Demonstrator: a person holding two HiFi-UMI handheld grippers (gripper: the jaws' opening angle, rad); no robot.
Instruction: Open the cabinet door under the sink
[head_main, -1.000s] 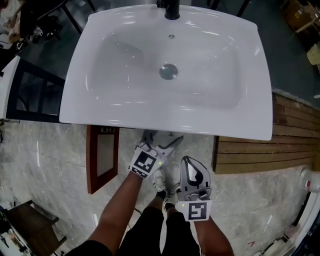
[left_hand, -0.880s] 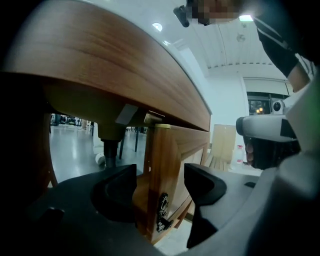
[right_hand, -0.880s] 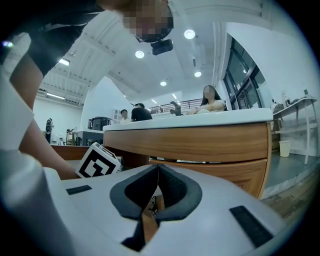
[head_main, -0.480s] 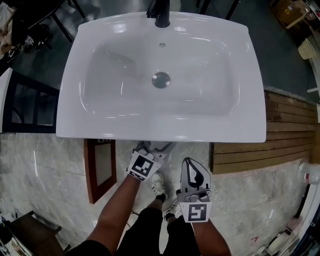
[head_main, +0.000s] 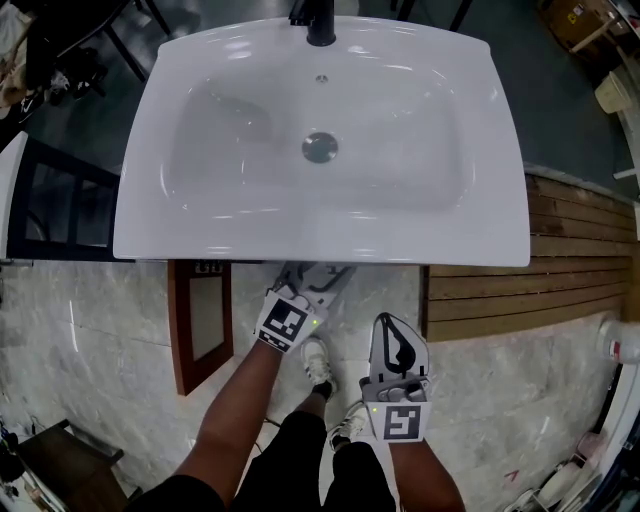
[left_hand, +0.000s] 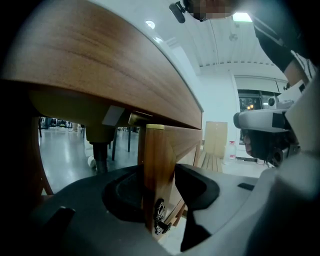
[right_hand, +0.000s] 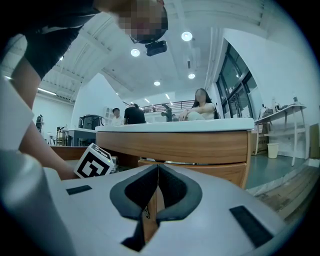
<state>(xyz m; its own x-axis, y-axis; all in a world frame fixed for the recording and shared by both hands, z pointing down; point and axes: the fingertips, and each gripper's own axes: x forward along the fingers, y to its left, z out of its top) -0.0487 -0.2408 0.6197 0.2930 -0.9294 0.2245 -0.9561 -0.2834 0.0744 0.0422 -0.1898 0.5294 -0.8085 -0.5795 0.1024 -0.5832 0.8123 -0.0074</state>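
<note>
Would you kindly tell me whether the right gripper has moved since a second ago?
No; the right gripper remains just short of the sink's front edge.

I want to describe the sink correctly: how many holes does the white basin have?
2: the round metal drain in the middle of the white basin, and a small hole farther back, near the black faucet. None seems hidden.
</note>
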